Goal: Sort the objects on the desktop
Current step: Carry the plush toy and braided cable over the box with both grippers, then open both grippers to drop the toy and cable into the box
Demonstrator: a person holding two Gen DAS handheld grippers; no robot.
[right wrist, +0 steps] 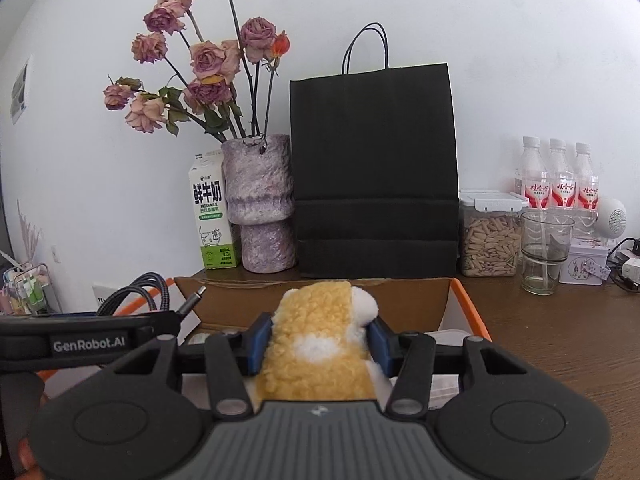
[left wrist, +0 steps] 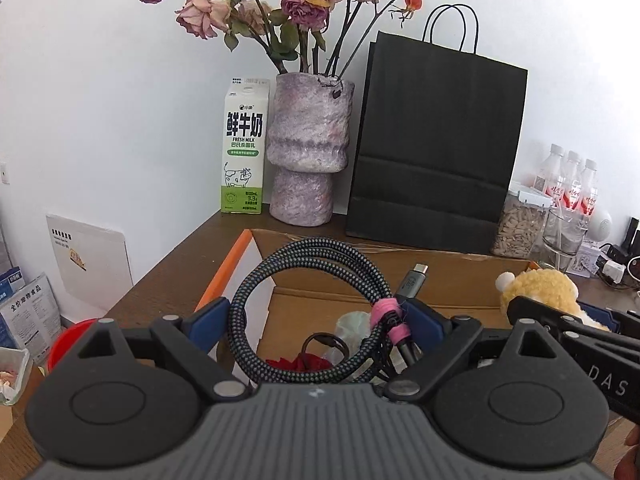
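Both loads hang over the open cardboard box; the drop is straight down for each. The box opening lies at 12 o'clock from both tools, just ahead of and below the fingertips.

Left tool: I hold the coiled braided cable, with blue pads pressing its two sides. The coil stands roughly upright, the pink tie at its 3 o'clock, and the USB-C plug sticks up toward 1 o'clock. Jaws are about half closed, clamped on the coil.

Right tool: clamped on the yellow plush toy, whose long axis runs along the fingers toward 12 o'clock. The jaws are narrowed and squeeze the fleece.

The two tools sit side by side, the left at 9 o'clock of the right. Each is equally near the box. Judgement: release should land both inside, where some items already lie.
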